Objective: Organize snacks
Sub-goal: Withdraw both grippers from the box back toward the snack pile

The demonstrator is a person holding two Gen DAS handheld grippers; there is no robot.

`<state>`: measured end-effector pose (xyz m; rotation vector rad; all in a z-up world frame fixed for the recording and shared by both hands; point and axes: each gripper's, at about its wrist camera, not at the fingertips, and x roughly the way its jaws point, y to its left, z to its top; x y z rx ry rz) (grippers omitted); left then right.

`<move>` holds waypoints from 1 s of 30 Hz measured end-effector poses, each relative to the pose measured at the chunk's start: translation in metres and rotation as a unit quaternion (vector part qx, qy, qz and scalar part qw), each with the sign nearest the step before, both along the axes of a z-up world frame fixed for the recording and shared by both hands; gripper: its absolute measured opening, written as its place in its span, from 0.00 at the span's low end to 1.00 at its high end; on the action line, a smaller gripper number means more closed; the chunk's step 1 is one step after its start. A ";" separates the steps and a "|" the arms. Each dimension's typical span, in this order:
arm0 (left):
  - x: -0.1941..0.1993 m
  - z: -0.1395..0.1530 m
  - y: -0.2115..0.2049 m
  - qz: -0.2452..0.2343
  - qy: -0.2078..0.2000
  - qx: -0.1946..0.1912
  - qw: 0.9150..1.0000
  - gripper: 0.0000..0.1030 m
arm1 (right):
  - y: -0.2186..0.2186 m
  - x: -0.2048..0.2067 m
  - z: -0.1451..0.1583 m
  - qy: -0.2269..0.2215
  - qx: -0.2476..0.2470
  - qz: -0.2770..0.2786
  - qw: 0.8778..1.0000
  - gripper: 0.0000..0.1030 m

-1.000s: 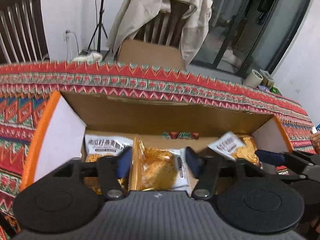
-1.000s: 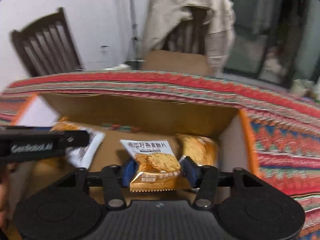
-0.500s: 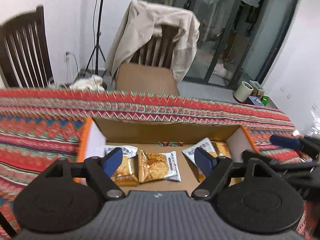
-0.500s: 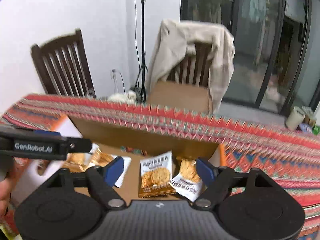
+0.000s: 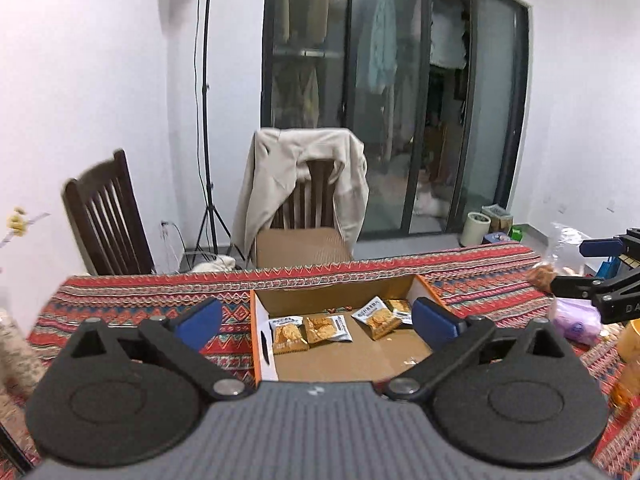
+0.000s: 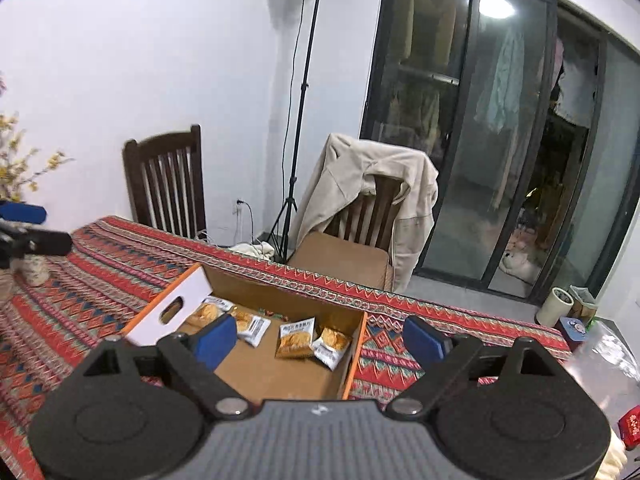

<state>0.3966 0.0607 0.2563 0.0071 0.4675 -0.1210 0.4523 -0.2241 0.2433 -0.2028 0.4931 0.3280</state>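
Inside box (image 5: 400,344): four snack packets (image 5: 328,329) flat, row crosswise.

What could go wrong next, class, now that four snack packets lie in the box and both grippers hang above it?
1. The right-hand packets overlap and tilt against the box wall, so more dropped there could pile up untidily.
2. Both the left gripper and right gripper are opening, empty; reaching together toward the bags beside the box, they could collide.
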 end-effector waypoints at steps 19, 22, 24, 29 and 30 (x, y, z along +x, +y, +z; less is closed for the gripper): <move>-0.304 -0.112 -0.001 0.008 -0.135 -0.011 0.991 1.00 | -0.076 -0.324 -0.088 -0.128 0.093 0.002 0.987 1.00; -0.330 -0.133 0.004 0.020 -0.128 -0.036 0.991 1.00 | -0.070 -0.360 -0.116 -0.140 0.079 -0.010 0.987 1.00; -0.348 -0.149 0.008 0.030 -0.122 -0.033 0.992 1.00 | -0.066 -0.381 -0.136 -0.143 0.069 -0.011 0.987 1.00; -0.375 -0.183 0.013 0.047 -0.093 -0.027 0.994 1.00 | -0.055 -0.415 -0.187 -0.135 0.080 -0.003 0.988 1.00; -0.374 -0.188 0.014 0.046 -0.083 -0.026 0.995 1.00 | -0.053 -0.418 -0.197 -0.132 0.080 -0.004 0.988 1.00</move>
